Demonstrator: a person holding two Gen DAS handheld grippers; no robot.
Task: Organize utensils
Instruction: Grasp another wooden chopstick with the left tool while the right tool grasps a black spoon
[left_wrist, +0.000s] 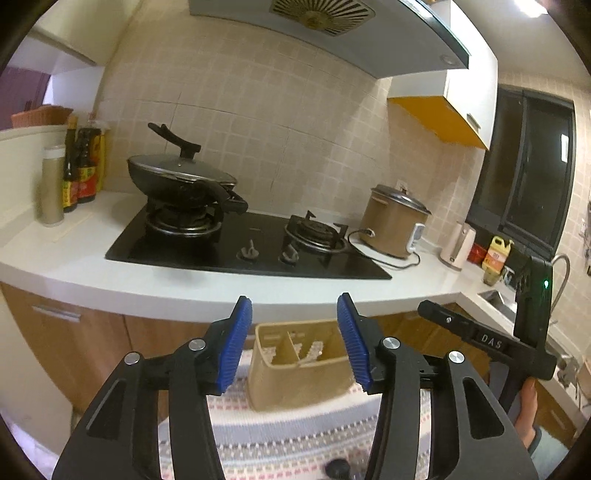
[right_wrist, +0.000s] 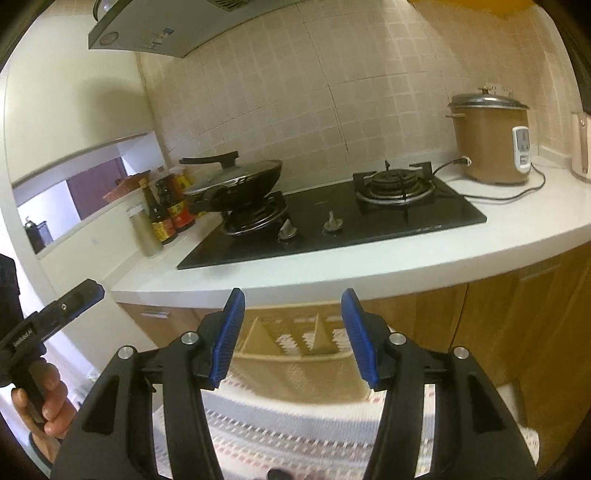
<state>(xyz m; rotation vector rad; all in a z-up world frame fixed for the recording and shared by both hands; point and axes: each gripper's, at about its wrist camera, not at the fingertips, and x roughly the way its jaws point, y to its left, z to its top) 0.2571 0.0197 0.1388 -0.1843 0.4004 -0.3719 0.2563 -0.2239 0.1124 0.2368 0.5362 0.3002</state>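
Note:
A beige plastic utensil holder (left_wrist: 295, 373) with inner dividers stands on a patterned cloth (left_wrist: 288, 435), below the counter edge. It looks empty of utensils. My left gripper (left_wrist: 294, 332) is open and empty, just above and in front of the holder. In the right wrist view the same holder (right_wrist: 295, 354) sits between the blue pads of my right gripper (right_wrist: 291, 328), which is open and empty above it. No utensils show in either view. The right gripper's body (left_wrist: 491, 343) appears at the right of the left wrist view.
A white counter (left_wrist: 74, 266) holds a black gas hob (left_wrist: 251, 243) with a lidded wok (left_wrist: 181, 177), sauce bottles (left_wrist: 81, 173) at the left and a brown rice cooker (left_wrist: 395, 225) at the right. A sink (left_wrist: 498, 299) lies far right. Wooden cabinets (left_wrist: 74, 332) run below.

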